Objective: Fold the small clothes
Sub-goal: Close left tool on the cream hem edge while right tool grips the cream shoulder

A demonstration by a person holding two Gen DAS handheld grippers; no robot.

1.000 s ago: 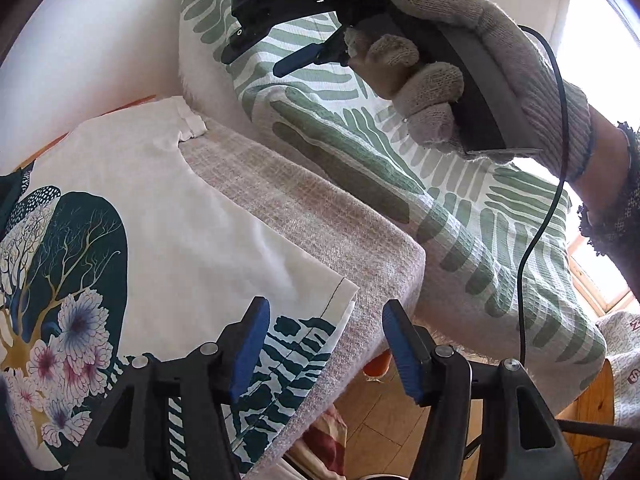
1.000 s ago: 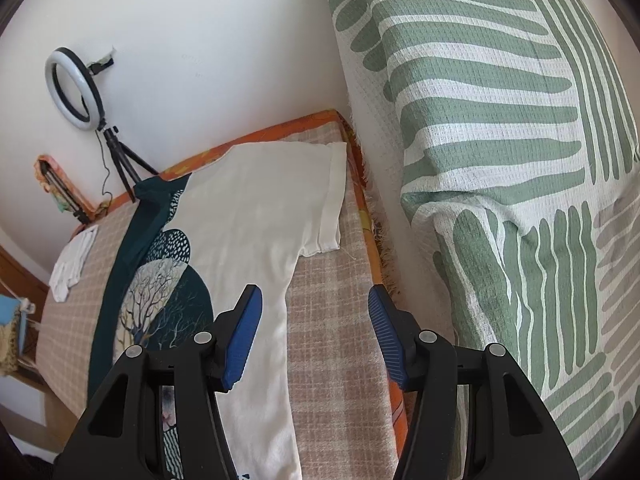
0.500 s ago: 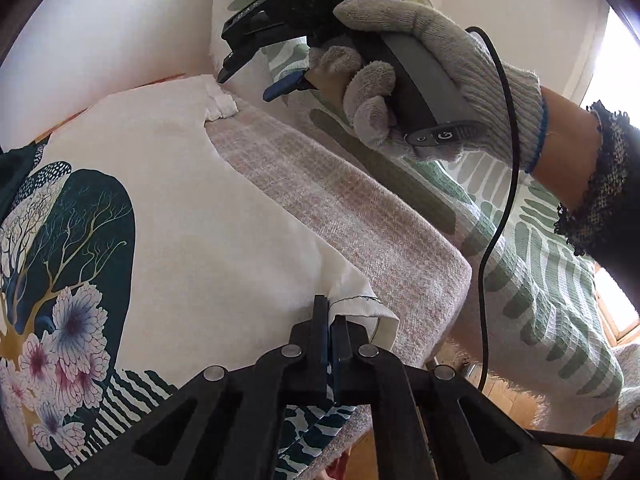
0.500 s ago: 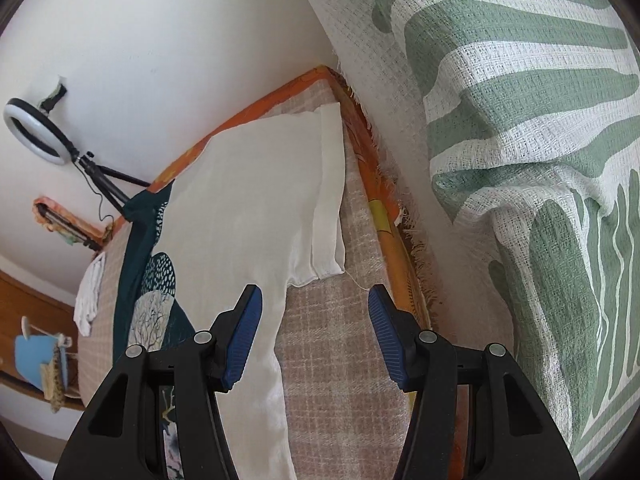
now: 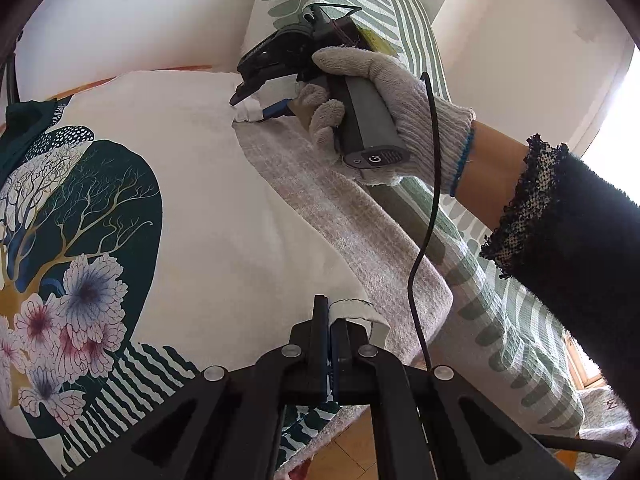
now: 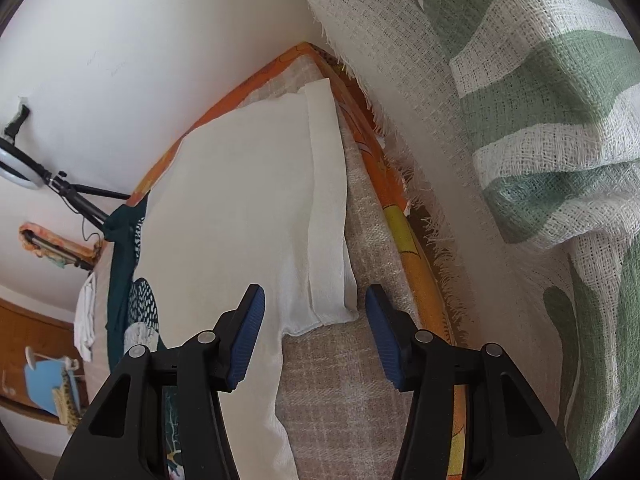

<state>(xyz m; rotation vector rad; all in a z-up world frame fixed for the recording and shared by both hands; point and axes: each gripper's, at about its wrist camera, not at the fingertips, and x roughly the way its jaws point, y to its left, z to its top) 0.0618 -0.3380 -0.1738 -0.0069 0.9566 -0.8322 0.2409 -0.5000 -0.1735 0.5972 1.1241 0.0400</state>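
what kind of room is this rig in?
Probably a home living room or bedroom doubling as a recording spot: a T-shirt laid on a plaid-covered cushion, a leaf-print throw draped alongside, and a ring light on a stand by the wall.

The left gripper (image 5: 329,320) has its jaws closed together, pinching a fabric edge between the pads. The right gripper (image 6: 314,322) has its jaws spread wide apart, blue pads (image 6: 250,336) facing inward. A knit-gloved right hand (image 5: 384,108) grips the right gripper's handle.
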